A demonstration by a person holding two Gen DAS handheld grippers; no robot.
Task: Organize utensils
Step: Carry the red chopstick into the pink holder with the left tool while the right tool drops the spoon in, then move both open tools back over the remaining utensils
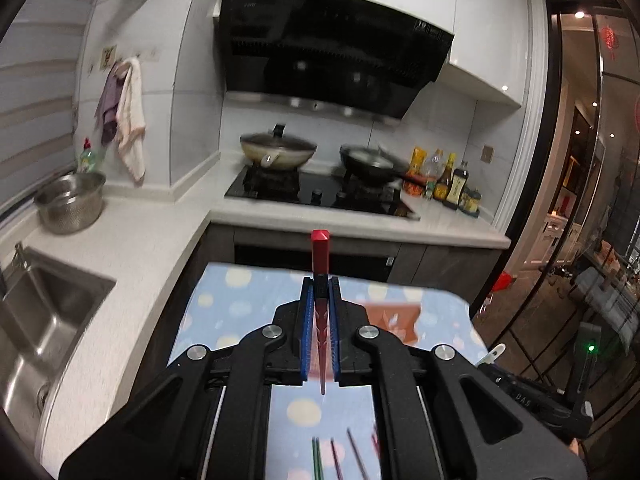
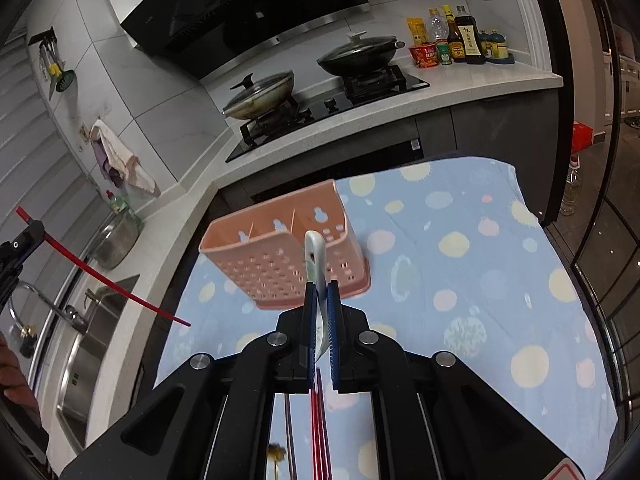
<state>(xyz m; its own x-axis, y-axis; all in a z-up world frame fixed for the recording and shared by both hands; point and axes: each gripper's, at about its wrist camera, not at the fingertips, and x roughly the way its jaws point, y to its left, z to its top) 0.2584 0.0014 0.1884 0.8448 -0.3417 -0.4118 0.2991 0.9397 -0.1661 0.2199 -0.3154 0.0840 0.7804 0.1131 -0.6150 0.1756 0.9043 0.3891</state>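
Note:
My left gripper [image 1: 320, 286] is shut on a red chopstick [image 1: 320, 252], which stands up between the blue pads, held high above the table. It also shows in the right wrist view [image 2: 100, 276] at the far left. My right gripper [image 2: 321, 290] is shut on a white spoon [image 2: 313, 254], handle end pointing forward, just in front of a pink perforated utensil holder [image 2: 280, 256] with three compartments. The holder shows blurred in the left wrist view [image 1: 390, 318]. More chopsticks lie on the cloth below: coloured ones [image 1: 336, 458] and red ones [image 2: 318, 428].
The table carries a blue dotted cloth [image 2: 480, 280]. Behind it is a counter with a hob, two lidded woks [image 2: 260, 94] and sauce bottles [image 2: 460, 36]. A steel sink [image 1: 36, 320] and a steel colander [image 1: 72, 200] are on the left.

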